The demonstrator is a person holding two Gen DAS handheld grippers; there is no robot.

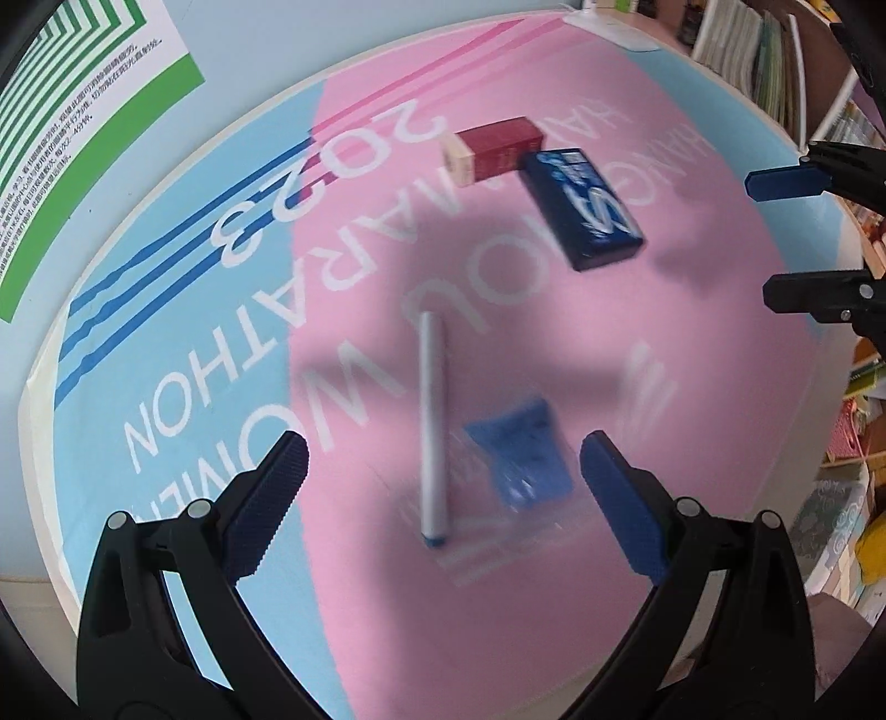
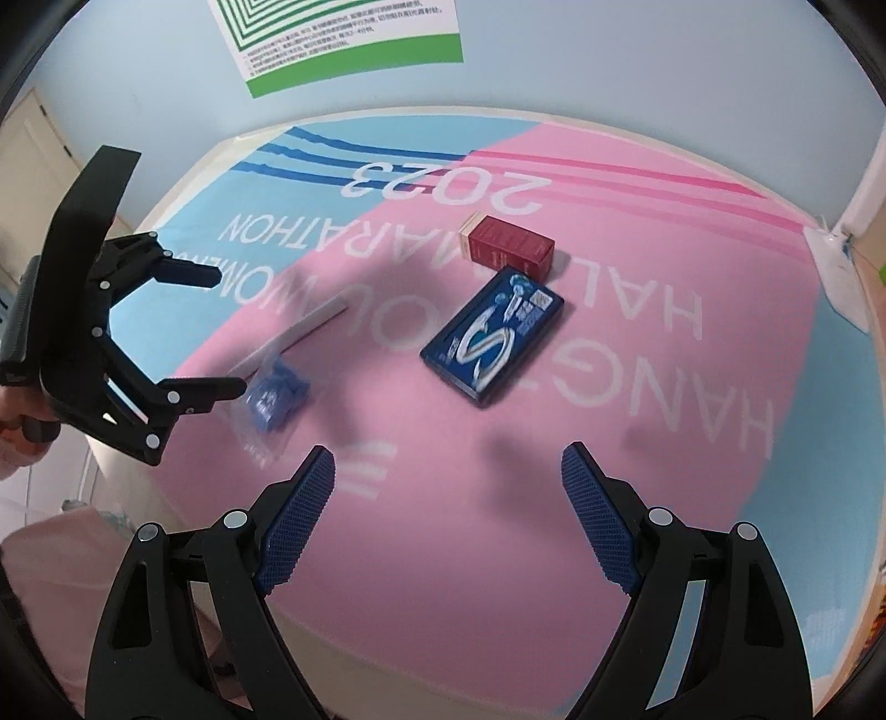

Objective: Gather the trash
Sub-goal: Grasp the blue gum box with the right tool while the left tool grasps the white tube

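A grey pen (image 1: 431, 426) and a clear plastic wrapper with a blue piece (image 1: 523, 457) lie on the pink part of the tablecloth, between the spread fingers of my open left gripper (image 1: 443, 487), which hovers above them. A dark blue gum pack (image 1: 584, 207) and a red box (image 1: 493, 148) lie farther off. In the right wrist view my open, empty right gripper (image 2: 448, 498) hovers over the cloth short of the gum pack (image 2: 493, 335), with the red box (image 2: 509, 243), pen (image 2: 299, 332) and wrapper (image 2: 274, 396) beyond. The left gripper (image 2: 232, 329) shows at left.
The round table carries a pink and light blue cloth (image 1: 166, 343) with white lettering. A green and white poster (image 2: 338, 39) hangs on the wall behind. Bookshelves (image 1: 775, 61) stand beyond the far table edge. The right gripper's fingers (image 1: 786, 183) show at the right.
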